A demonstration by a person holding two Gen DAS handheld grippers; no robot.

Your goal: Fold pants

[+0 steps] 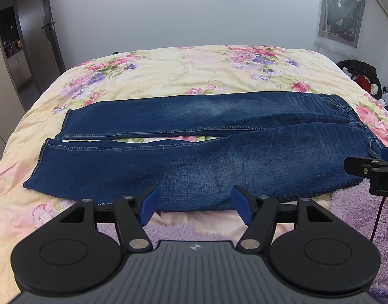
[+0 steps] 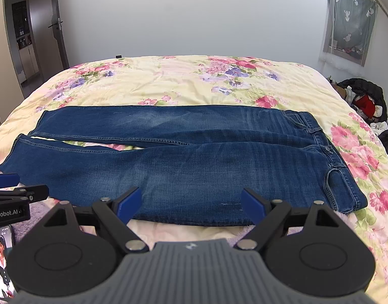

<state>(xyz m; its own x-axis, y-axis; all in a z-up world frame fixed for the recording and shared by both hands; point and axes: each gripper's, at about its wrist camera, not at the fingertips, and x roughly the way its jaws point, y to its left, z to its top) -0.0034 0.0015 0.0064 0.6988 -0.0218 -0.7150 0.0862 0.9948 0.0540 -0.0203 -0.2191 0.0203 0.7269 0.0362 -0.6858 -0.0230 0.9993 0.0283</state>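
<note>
Fingers (image 1: 150, 204) of our left gripper (image 1: 195, 204) and of our right gripper (image 2: 191, 206) stand wide apart, gripping nothing, poised just short of the jeans (image 1: 194, 157) on the bed (image 1: 168, 71), likely ready to pinch the near leg's edge. Ahead of both pairs, the jeans' long axis runs crosswise, waistband right, hems left.

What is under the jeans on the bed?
The jeans lie flat on a floral quilt, which also shows through the gap between the legs. A purple fuzzy blanket peeks out at the near edge; how far it runs beneath is hidden.
</note>
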